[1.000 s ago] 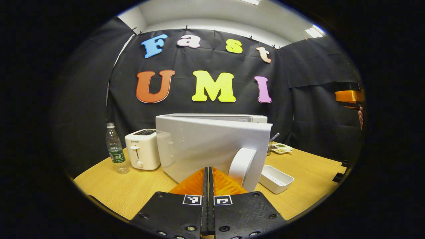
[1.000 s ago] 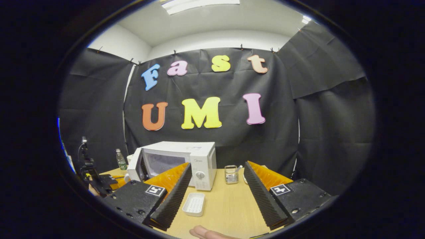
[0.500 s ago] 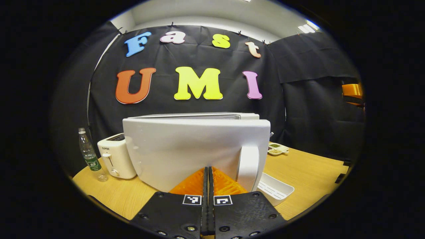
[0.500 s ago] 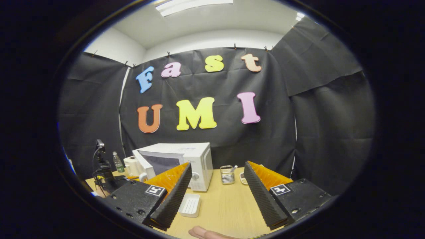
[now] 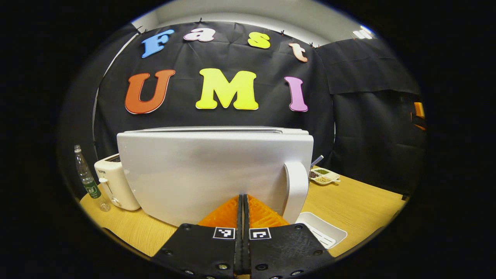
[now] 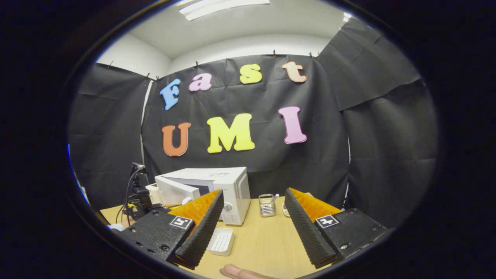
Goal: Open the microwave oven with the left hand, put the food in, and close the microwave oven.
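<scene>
The white microwave [image 6: 232,186] stands at the back of the table. Its door [image 5: 209,174] is swung most of the way in, still ajar in the right gripper view [image 6: 176,190]. My left gripper [image 5: 243,197] is shut with nothing between its fingers, and its tips rest against the door's outer face just left of the curved white handle [image 5: 295,190]. My right gripper [image 6: 254,190] hangs open and empty above the table, well in front of the microwave. An empty white ridged dish [image 6: 221,240] lies on the table before the microwave. The oven's inside is hidden.
A white toaster [image 5: 114,186] and a water bottle [image 5: 87,180] stand left of the microwave. A small condiment tray [image 5: 323,176] and a wire holder [image 6: 266,204] sit to its right. A fingertip [image 6: 240,272] shows at the wooden table's [image 6: 267,240] near edge.
The microwave door has swung further toward shut, with my shut left gripper pushing forward against it. My right gripper has stayed open and nearly still.
</scene>
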### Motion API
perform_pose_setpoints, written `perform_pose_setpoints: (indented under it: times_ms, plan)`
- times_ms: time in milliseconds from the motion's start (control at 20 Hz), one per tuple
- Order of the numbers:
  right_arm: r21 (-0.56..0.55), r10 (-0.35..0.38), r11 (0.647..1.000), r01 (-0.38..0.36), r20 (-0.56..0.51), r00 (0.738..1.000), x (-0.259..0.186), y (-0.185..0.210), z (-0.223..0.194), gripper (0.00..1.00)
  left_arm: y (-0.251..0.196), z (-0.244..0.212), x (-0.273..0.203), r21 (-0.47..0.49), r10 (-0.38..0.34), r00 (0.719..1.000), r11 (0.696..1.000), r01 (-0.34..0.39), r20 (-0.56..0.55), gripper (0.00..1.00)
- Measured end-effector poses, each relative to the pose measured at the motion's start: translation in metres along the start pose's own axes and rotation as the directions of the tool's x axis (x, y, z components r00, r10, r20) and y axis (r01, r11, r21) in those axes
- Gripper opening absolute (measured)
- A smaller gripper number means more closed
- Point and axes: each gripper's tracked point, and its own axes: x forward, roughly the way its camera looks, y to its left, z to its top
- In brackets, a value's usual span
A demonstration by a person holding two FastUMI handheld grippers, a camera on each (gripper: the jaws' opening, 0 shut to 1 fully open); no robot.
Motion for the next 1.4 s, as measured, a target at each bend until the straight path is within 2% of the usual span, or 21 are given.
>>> perform_pose_setpoints:
  times_ms: [50, 100, 150, 200, 350, 450, 650, 700, 750, 800, 850, 950, 1000, 1050, 1100, 1150, 1200, 1250, 1300, 1400]
  plan:
    - [-0.005, -0.008, 1.000, 0.008, 0.004, 1.000, 0.002, -0.005, 0.000, 0.89, -0.001, 0.000, 0.008, 0.010, 0.002, 1.000, 1.000, -0.002, -0.002, 0.00]
    - [-0.010, -0.020, 1.000, 0.020, 0.008, 1.000, 0.003, -0.012, -0.001, 1.00, -0.002, 0.001, 0.015, 0.020, 0.005, 1.000, 1.000, -0.005, -0.003, 0.00]
    - [-0.014, -0.028, 1.000, 0.029, 0.011, 1.000, 0.004, -0.017, -0.001, 0.89, -0.002, 0.001, 0.024, 0.025, 0.013, 1.000, 1.000, -0.012, -0.009, 0.00]
    - [-0.016, -0.032, 0.999, 0.033, 0.014, 0.999, 0.003, -0.020, -0.001, 1.00, -0.003, 0.002, 0.030, 0.024, 0.013, 1.000, 1.000, -0.013, -0.014, 0.00]
    - [-0.021, -0.039, 0.999, 0.039, 0.018, 0.999, -0.001, -0.030, -0.003, 1.00, -0.012, 0.007, 0.052, -0.005, 0.006, 1.000, 1.000, -0.006, -0.011, 0.00]
    - [-0.038, -0.057, 0.998, 0.058, 0.026, 0.998, -0.005, -0.041, -0.002, 1.00, -0.015, 0.010, 0.066, 0.012, 0.007, 1.000, 1.000, -0.007, -0.014, 0.00]
    - [-0.053, -0.087, 0.994, 0.090, 0.061, 0.994, -0.023, -0.057, 0.008, 1.00, -0.017, 0.011, 0.073, 0.010, 0.016, 1.000, 1.000, -0.016, -0.022, 0.00]
    - [-0.050, -0.093, 0.994, 0.096, 0.064, 0.994, -0.028, -0.060, 0.009, 0.89, -0.016, 0.012, 0.074, -0.001, 0.023, 1.000, 1.000, -0.023, -0.021, 0.00]
    - [-0.050, -0.098, 0.994, 0.102, 0.066, 0.993, -0.034, -0.062, 0.010, 0.89, -0.015, 0.013, 0.077, -0.011, 0.035, 0.999, 0.999, -0.035, -0.012, 0.00]
    - [-0.051, -0.102, 0.993, 0.106, 0.067, 0.992, -0.038, -0.063, 0.010, 1.00, -0.012, 0.007, 0.081, -0.024, 0.063, 0.997, 0.998, -0.064, -0.044, 0.00]
    - [-0.055, -0.106, 0.992, 0.110, 0.064, 0.992, -0.043, -0.063, 0.011, 1.00, -0.014, 0.014, 0.080, -0.036, 0.065, 0.998, 0.997, -0.066, -0.017, 0.00]
    - [-0.063, -0.120, 0.990, 0.124, 0.062, 0.991, -0.053, -0.065, 0.012, 1.00, -0.014, 0.012, 0.079, -0.021, 0.078, 0.996, 0.997, -0.079, -0.041, 0.00]
    - [-0.066, -0.124, 0.990, 0.128, 0.064, 0.990, -0.058, -0.066, 0.013, 0.89, -0.014, 0.012, 0.080, -0.009, 0.085, 0.995, 0.996, -0.086, -0.043, 0.00]
    - [-0.066, -0.128, 0.989, 0.133, 0.063, 0.990, -0.063, -0.066, 0.014, 1.00, -0.014, 0.011, 0.079, -0.003, 0.093, 0.995, 0.996, -0.093, -0.045, 0.00]
    - [-0.062, -0.138, 0.988, 0.141, 0.056, 0.989, -0.066, -0.068, 0.012, 0.89, -0.013, 0.013, 0.079, 0.004, 0.101, 0.994, 0.995, -0.101, -0.045, 0.00]
    - [-0.058, -0.147, 0.987, 0.150, 0.054, 0.988, -0.068, -0.070, 0.012, 0.89, -0.014, 0.012, 0.080, 0.012, 0.106, 0.993, 0.994, -0.106, -0.050, 0.00]
    - [-0.056, -0.164, 0.985, 0.166, 0.040, 0.986, -0.070, -0.073, 0.009, 1.00, -0.014, 0.012, 0.080, 0.020, 0.110, 0.992, 0.994, -0.109, -0.053, 0.00]
    - [-0.051, -0.180, 0.982, 0.182, 0.027, 0.983, -0.074, -0.078, 0.006, 0.89, -0.015, 0.011, 0.079, 0.027, 0.112, 0.992, 0.994, -0.110, -0.061, 0.00]
    - [-0.043, -0.193, 0.980, 0.194, 0.013, 0.981, -0.075, -0.081, 0.003, 1.00, -0.014, 0.011, 0.079, 0.036, 0.112, 0.991, 0.993, -0.110, -0.069, 0.00]
    - [-0.032, -0.213, 0.977, 0.213, -0.012, 0.977, -0.081, -0.084, -0.003, 1.00, -0.015, 0.011, 0.079, 0.052, 0.109, 0.990, 0.993, -0.104, -0.092, 0.00]
